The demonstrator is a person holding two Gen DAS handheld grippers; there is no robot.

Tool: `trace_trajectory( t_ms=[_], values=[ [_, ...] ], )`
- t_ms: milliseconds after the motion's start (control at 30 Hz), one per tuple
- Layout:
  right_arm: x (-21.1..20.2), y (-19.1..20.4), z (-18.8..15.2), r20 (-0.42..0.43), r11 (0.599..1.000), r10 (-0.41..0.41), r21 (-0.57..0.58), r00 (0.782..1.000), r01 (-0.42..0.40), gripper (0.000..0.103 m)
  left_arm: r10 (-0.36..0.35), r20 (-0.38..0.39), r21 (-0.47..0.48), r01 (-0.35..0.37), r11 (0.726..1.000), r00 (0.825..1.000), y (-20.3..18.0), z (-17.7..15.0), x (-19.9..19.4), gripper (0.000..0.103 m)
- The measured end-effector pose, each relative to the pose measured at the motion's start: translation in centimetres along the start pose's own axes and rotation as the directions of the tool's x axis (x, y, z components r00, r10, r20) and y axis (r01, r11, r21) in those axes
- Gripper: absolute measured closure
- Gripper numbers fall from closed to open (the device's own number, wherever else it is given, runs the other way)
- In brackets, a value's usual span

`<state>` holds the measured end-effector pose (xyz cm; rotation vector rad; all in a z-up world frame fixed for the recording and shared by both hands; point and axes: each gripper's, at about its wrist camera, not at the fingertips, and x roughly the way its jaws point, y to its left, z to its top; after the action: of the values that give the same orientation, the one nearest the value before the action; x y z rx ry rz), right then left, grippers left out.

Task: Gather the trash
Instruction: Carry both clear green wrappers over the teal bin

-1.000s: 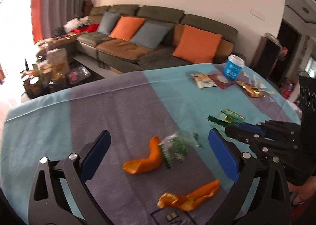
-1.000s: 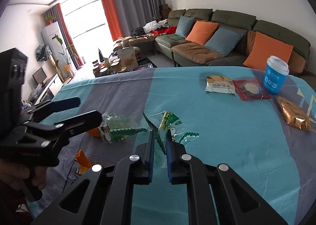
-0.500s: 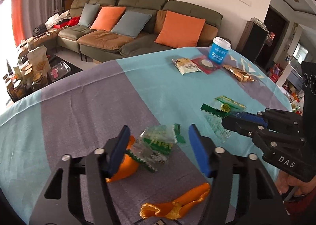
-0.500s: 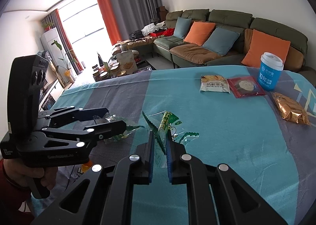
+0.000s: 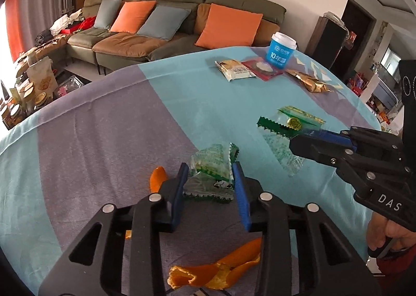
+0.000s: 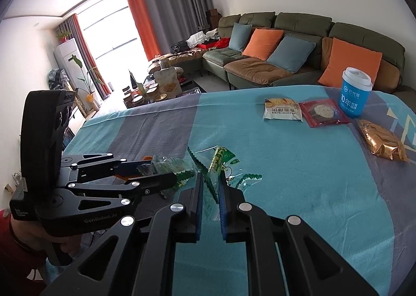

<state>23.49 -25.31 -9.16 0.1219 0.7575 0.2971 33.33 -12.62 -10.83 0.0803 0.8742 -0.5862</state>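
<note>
cup (image 6: 355,96) behind packets (image 6: 283,113), peel (image 5: 218,274) nearest

Daylit room, bright overall. Main source: the window (image 6: 109,36) at far left of the right wrist view, blown out to plain white, no detail behind it. Orange curtain (image 6: 141,20) beside it glows with light coming through.

In the left wrist view the same glare shows only as a white strip at the left edge.

Tablecloth (image 5: 109,124) evenly lit, shadows soft and faint.

Strong fisheye bending: table edge and sofa (image 5: 182,18) curve, corners fall off into black.

Focus is sharp at centre; slight softness and colour fringing toward the rim. No motion blur seen.
</note>
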Motion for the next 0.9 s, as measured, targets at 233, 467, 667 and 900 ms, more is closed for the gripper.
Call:
trace_trajectory(
  t_ms=[233,467,667,900],
  values=[
    [-0.9,0.5,0.3,0.024,1.0,0.002,-0.01,1.0,-0.002,0.094,-0.004,0.067,-0.018,0.006,1.0,0.998,0.0,0.0,-2.2,0.073],
    [-2.8,2.5,1.2,0.07,0.999,0.027,-0.048,0.997,-0.024,0.094,0.109,0.186,-0.079,-0.096,0.992,0.976,1.6,-1.3,-9.1,0.073],
    [-4.1,6.8,1.6,0.094,0.987,0.108,-0.129,0.99,-0.096,0.094,0.27,0.203,-0.216,-0.226,0.95,0.941,4.9,-5.0,-15.4,0.073],
    [-4.0,13.3,1.5,0.065,0.953,0.209,-0.239,0.976,-0.188,0.094,0.444,0.218,-0.359,-0.352,0.865,0.869,8.8,-10.9,-23.6,0.073]
  ],
)
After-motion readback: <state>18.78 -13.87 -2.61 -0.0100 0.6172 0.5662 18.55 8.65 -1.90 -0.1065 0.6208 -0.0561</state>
